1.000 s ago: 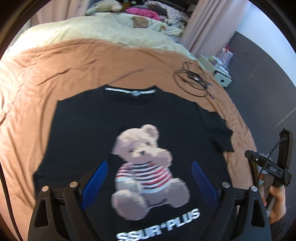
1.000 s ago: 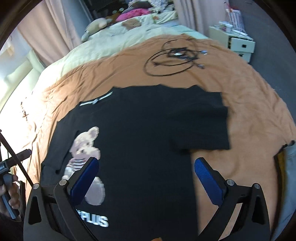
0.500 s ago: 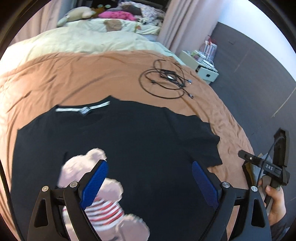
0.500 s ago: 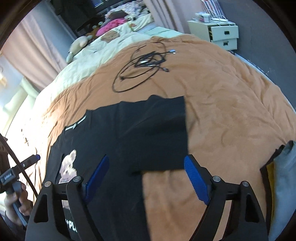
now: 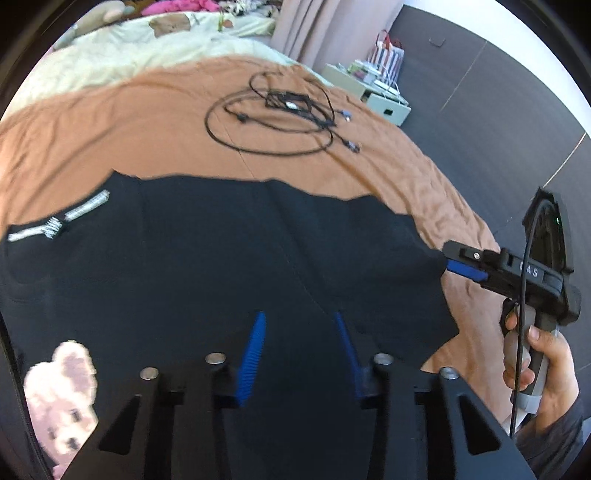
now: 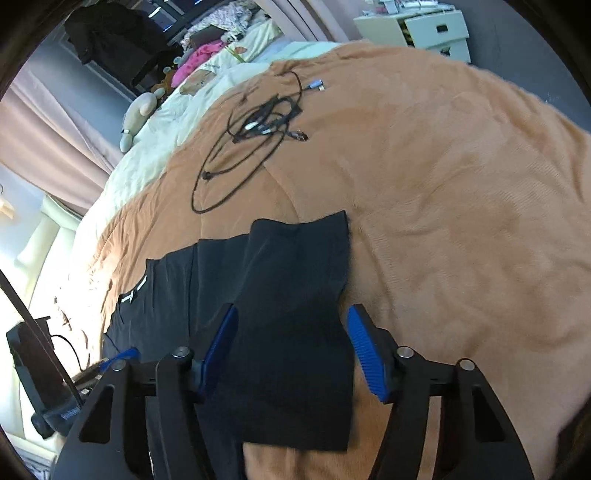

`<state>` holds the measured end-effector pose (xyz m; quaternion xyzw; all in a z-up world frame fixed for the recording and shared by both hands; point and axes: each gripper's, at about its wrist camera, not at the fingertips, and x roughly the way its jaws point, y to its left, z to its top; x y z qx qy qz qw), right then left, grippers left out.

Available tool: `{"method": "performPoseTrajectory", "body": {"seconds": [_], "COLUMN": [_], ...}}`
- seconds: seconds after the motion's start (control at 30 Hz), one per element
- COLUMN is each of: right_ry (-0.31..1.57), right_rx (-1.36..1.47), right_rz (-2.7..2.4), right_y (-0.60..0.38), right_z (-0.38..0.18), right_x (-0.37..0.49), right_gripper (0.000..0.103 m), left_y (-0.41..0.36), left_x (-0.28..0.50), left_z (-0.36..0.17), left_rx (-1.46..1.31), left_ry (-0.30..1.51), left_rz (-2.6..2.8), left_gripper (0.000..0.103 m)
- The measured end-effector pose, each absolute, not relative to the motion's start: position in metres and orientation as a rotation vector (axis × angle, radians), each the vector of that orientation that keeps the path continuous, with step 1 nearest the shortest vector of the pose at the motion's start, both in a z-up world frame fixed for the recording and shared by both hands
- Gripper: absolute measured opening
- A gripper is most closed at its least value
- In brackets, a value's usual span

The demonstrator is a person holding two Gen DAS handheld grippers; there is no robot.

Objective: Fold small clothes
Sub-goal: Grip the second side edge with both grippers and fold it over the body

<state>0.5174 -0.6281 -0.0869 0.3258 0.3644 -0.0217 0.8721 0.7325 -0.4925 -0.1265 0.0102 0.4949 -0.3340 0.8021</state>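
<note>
We hold our left tongs (image 5: 299, 354) low over the black shirt (image 5: 229, 258). Their two blue fingers (image 5: 255, 354) are partly spread, with shirt cloth under the gap, and we cannot tell if they touch the cloth. The shirt's bear picture (image 5: 61, 398) sits to the left of these tongs, at the near edge of the shirt.

Our right tongs (image 6: 291, 350) are spread wide. The shirt sleeve (image 6: 295, 295) lies flat between their two blue fingers (image 6: 367, 358) and runs on past the tips. The tongs are not pinching it.

In the left view the right tongs (image 5: 463, 267) come in from the right side of the shirt, with their blue tip at the sleeve's edge. Our right hand (image 5: 539, 365) holds their grey handle.

The shirt lies spread flat on the brown blanket (image 6: 461, 206) of the bed. Its white neck label (image 5: 59, 221) is at the far left part of the shirt.

Past the shirt, a heap of black cables (image 5: 280, 118) lies on the blanket, well apart from it. Farther still is a pale cream cover (image 5: 122, 51) with soft toys (image 6: 138, 118) on it. To the right of the bed stands a small white drawer box (image 6: 421, 26) by a dark wall.
</note>
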Motion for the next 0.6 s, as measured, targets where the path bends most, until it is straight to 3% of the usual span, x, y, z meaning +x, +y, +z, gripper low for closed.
{"method": "performPoseTrajectory", "body": {"seconds": [0.13, 0.17, 0.2, 0.27, 0.33, 0.6], "right_ry": [0.812, 0.805, 0.796, 0.791, 0.789, 0.723], "right_rx": [0.675, 0.678, 0.677, 0.681, 0.669, 0.557], "right_rz": [-0.073, -0.066, -0.06, -0.022, 0.005, 0.106], "right_y": [-0.631, -0.631, -0.631, -0.631, -0.628, -0.59], "right_z": [-0.107, -0.108, -0.108, -0.107, -0.102, -0.052], "right_x": [0.531, 0.532, 0.534, 0.538, 0.542, 0.545], "right_gripper": [0.059, 0.055, 0.049, 0.021, 0.01, 0.004], "left_y": [-0.501, -0.503, -0.505, -0.51, -0.515, -0.513], "left_x": [0.736, 0.736, 0.738, 0.739, 0.741, 0.746], "left_z": [-0.143, -0.145, -0.148, -0.152, -0.156, -0.163], "left_rx": [0.024, 0.025, 0.025, 0.022, 0.019, -0.052], "left_ry": [1.076, 1.077, 1.082, 1.087, 1.09, 1.139], "left_rz": [-0.735, -0.739, -0.743, -0.752, -0.764, -0.764], "left_gripper": [0.03, 0.027, 0.023, 0.021, 0.019, 0.018]}}
